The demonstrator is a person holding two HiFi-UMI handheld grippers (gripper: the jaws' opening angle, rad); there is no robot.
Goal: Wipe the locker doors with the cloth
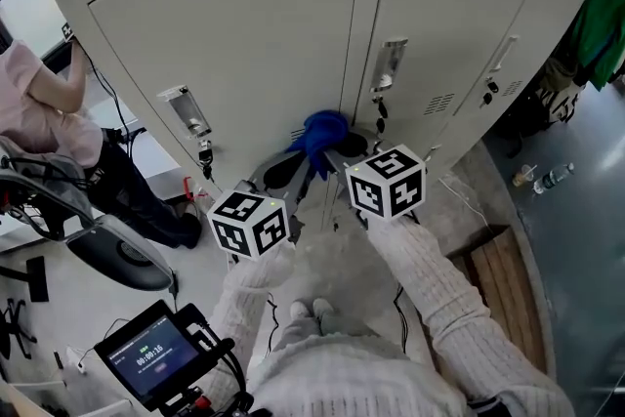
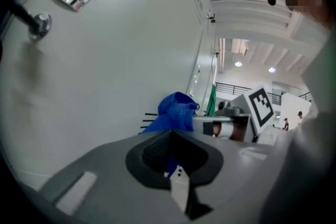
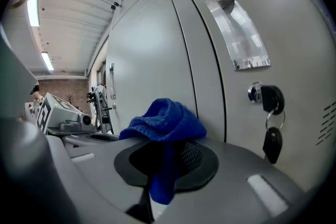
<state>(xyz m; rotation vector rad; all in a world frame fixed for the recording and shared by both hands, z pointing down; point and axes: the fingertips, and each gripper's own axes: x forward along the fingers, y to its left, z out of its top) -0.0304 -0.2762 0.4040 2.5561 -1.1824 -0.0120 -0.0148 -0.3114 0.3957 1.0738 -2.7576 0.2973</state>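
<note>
Cloth (image 1: 322, 134), soft, light and bunched, is pinched by the right gripper (image 3: 160, 162); the left gripper (image 2: 173, 160), at its seven o'clock, seems closed on a thin fold; hold the bunch deep.

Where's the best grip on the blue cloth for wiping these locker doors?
Take the cloth by its thin hanging tail, coming from the side away from the locker door. The right hand-held gripper is shut on that tail, so the bunched top stands free past the jaws, facing the door.
</note>
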